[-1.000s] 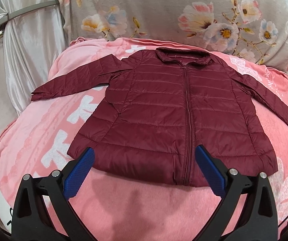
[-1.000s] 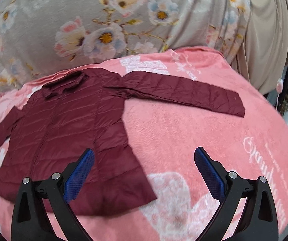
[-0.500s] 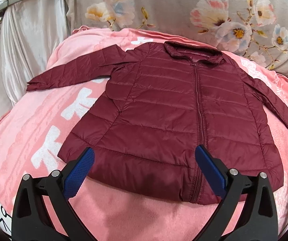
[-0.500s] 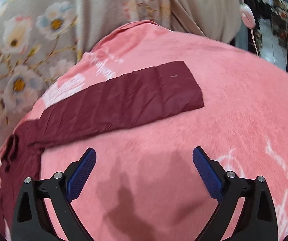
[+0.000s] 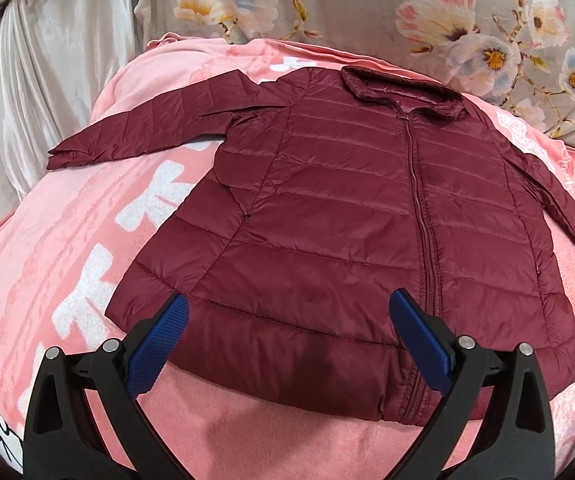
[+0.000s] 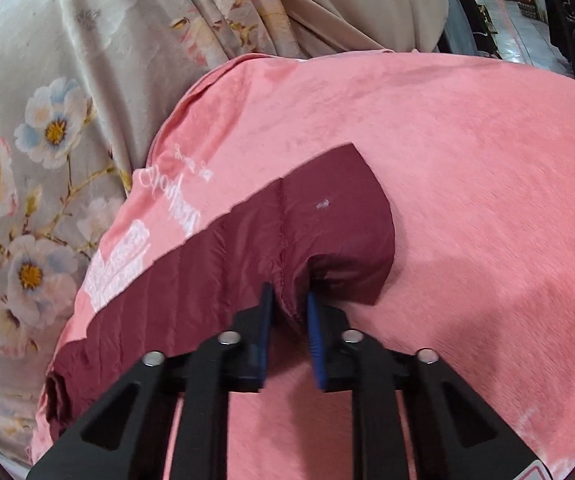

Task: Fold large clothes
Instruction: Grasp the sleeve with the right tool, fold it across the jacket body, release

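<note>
A maroon quilted jacket (image 5: 347, 208) lies flat and zipped on a pink blanket (image 5: 67, 240), collar at the far side, both sleeves spread out. My left gripper (image 5: 289, 298) hangs open just above the near hem, left of the zipper, touching nothing. In the right wrist view the right sleeve (image 6: 247, 248) runs across the blanket (image 6: 467, 160). My right gripper (image 6: 289, 294) is closing on the sleeve's near edge by the cuff. The fabric bunches up between the blue pads (image 6: 314, 332).
A floral curtain (image 5: 367, 8) hangs behind the bed and a white satin drape (image 5: 55, 60) at the left. The left sleeve (image 5: 147, 132) reaches toward the blanket's left edge. Past the blanket's far right corner a tiled shop floor (image 6: 527, 32) shows.
My right gripper swung right along the sleeve to its cuff, dropped and closed on the fabric. The left gripper crept forward and down over the hem, still open.
</note>
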{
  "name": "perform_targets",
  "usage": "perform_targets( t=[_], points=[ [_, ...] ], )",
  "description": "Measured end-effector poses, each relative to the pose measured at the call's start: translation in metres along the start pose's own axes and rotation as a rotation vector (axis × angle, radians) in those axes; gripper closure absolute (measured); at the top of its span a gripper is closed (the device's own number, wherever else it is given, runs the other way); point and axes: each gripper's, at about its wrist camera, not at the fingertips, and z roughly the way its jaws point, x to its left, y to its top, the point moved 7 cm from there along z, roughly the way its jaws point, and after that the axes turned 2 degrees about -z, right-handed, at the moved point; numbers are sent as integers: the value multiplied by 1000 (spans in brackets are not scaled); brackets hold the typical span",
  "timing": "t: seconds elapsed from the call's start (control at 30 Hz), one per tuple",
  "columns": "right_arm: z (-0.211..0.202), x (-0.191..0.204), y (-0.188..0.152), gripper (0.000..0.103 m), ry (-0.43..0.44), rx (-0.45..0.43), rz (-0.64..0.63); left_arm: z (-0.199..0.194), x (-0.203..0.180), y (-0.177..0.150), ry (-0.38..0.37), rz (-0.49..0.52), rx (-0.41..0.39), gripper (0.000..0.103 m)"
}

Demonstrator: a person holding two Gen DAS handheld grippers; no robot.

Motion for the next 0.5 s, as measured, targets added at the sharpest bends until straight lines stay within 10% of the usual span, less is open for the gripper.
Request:
perform_targets(
  t=[0.23, 0.5],
  points=[
    [-57, 129, 4, 96, 253, -84, -168, 4, 14, 7, 3, -32, -9, 5],
    [-143, 319, -96, 96, 593, -48, -566, 1, 29, 13, -6, -71, -22, 5]
  ],
)
